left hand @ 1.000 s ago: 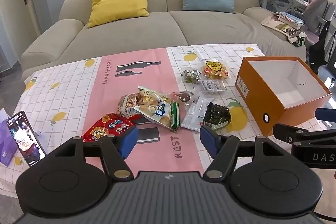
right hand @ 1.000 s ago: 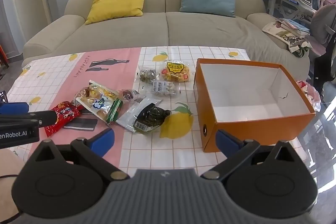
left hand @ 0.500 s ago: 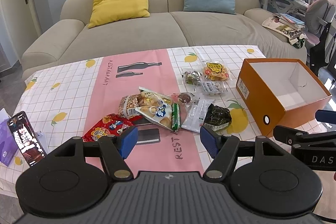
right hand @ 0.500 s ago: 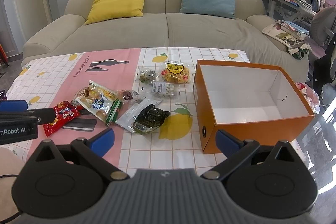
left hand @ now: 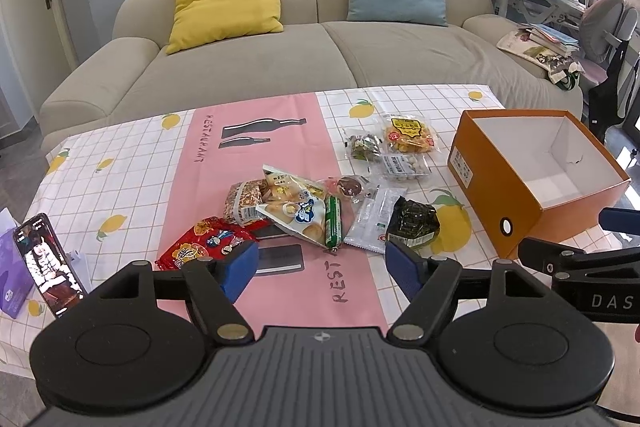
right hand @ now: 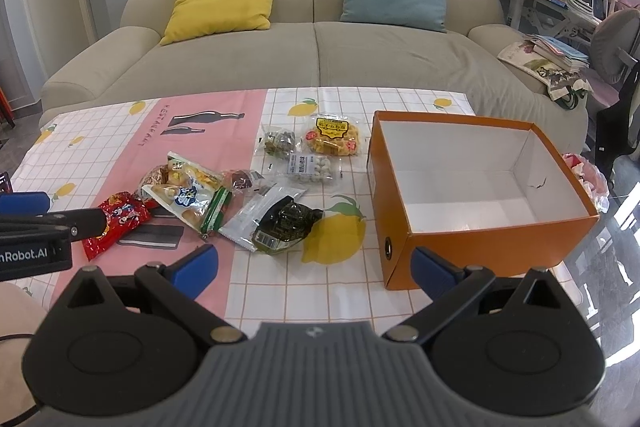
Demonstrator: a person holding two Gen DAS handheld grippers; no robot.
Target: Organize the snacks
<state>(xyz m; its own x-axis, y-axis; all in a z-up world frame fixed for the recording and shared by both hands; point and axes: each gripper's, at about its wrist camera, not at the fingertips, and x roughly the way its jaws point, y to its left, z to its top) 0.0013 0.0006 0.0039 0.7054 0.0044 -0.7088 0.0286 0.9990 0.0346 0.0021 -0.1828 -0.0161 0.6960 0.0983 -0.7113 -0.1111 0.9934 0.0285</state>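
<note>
Snacks (left hand: 320,203) lay in a loose heap on the cloth (left hand: 120,163) left of the box (left hand: 536,175) in the left wrist view, where the left gripper (left hand: 322,265) hung just short of the heap; its jaws had just been opening wider, with nothing between them, which I took as readying for a first pick. From the right wrist, the right gripper (right hand: 316,267) also stood apart and empty near the box, whose inside held no snacks.
</note>
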